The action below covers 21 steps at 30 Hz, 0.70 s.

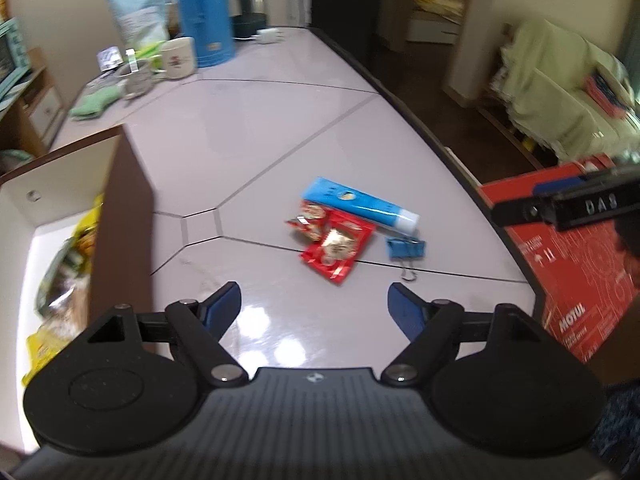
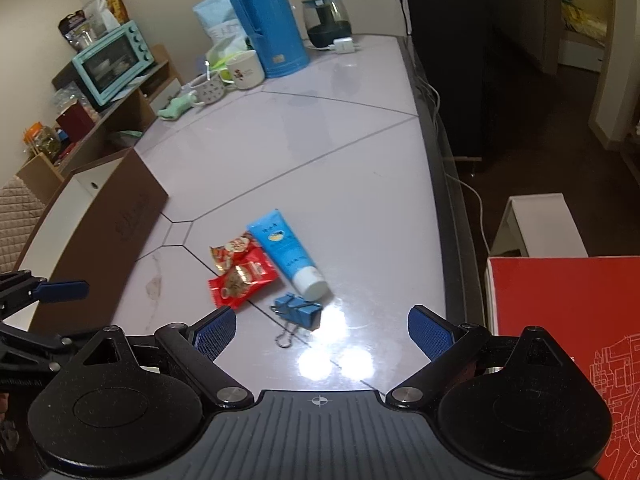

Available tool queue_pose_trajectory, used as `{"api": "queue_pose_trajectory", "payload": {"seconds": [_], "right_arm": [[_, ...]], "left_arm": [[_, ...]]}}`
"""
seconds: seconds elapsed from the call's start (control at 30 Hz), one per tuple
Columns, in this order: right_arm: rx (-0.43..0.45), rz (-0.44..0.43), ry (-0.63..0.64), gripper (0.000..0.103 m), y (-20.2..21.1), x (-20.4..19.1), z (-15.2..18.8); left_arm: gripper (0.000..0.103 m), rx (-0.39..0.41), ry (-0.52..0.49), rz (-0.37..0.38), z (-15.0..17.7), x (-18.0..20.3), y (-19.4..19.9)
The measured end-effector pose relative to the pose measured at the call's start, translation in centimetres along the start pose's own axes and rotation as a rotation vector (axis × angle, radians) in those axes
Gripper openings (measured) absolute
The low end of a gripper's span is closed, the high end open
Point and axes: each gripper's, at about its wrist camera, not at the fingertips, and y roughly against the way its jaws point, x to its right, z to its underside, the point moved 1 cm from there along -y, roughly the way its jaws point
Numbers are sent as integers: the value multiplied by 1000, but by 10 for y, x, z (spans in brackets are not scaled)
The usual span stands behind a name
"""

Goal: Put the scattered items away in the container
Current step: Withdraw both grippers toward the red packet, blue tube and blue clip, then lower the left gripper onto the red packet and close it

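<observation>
Blue plastic makes up the tube (image 2: 285, 254), which lies on the pale table (image 2: 340, 152) with its white cap toward me; just beside it sit two red snack packets (image 2: 240, 270) and a blue binder clip (image 2: 298, 310). I judge the tube light and squashy, a little slippery, best pinched across its firmer cap end. The packets look thin and crinkly, likely to slide on this glossy top, so I would take one by a raised edge. The clip is small and stiff; its body gives the surest hold, the wire loops less so.

My right hand-held gripper (image 2: 320, 328) hovers near the clip, jaws spread wide with nothing between them. My left hand-held gripper (image 1: 314, 304) is likewise released and empty, a little short of the packets.

At my left the brown-walled container (image 1: 120, 216) stands on the table with yellow packets (image 1: 86, 232) inside. A red carton (image 1: 568, 264) sits off the table's right edge.
</observation>
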Motion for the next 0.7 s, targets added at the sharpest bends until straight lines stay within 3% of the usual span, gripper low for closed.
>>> {"api": "queue_pose_trajectory", "payload": {"seconds": [0.43,0.7], "right_arm": [[-60,31,-13,95,-26,23,-11],[-98,25,-40,95,-43,35,-13]], "left_arm": [[65,-30,-200,44,-12,29,-60],[65,-72,-301,52,-20,34,-97]]}}
